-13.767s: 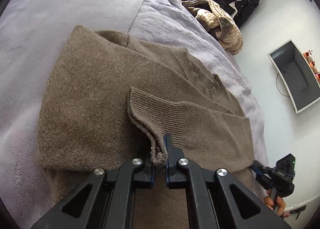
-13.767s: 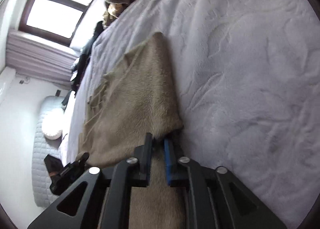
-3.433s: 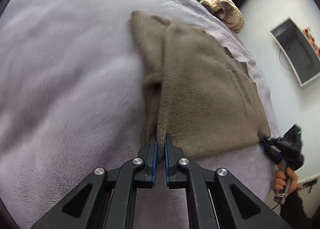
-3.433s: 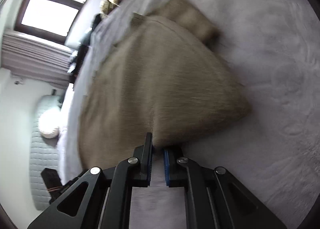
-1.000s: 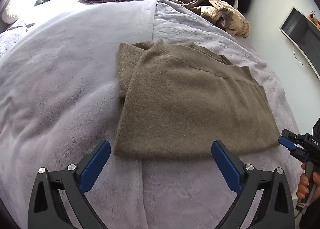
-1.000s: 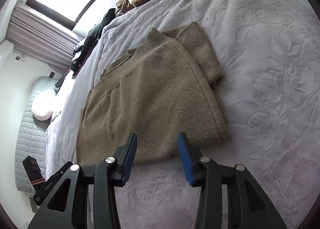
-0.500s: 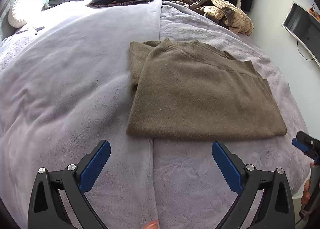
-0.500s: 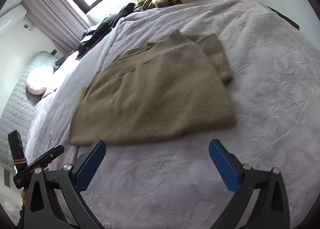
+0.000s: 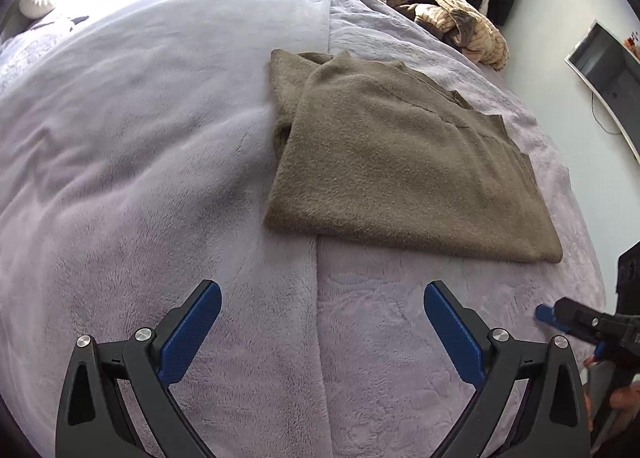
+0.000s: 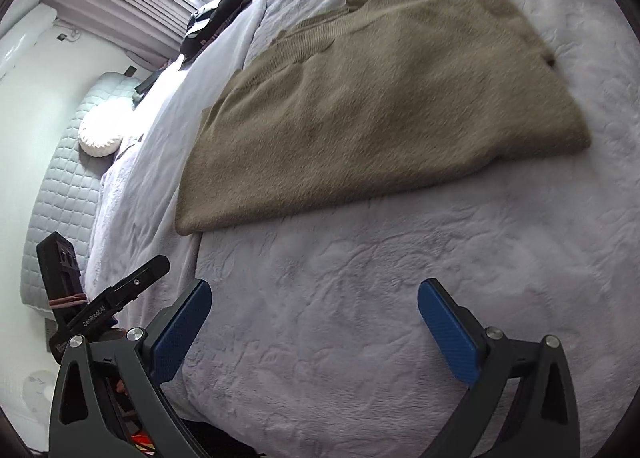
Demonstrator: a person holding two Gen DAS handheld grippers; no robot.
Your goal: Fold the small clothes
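Now the folded sweater [image 9: 404,162] lies beyond both grippers' wide, empty jaws

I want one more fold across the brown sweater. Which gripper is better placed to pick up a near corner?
Probably the left gripper. Its open fingers face the sweater and its near-left corner. The right gripper, also open, is aimed at bare blanket below the sweater's near edge.

1. Folded brown knit sweater [image 9: 404,162]: fuzzy, matt wool-like cloth, ribbed at the neck.
2. Lilac bed blanket [image 9: 132,146]: soft plush fleece, smooth nap on one half, embossed pattern on the other.
3. Left claw [image 9: 322,328], right claw [image 10: 314,324]: matt black plastic arms, textured blue pads, shiny metal screws.
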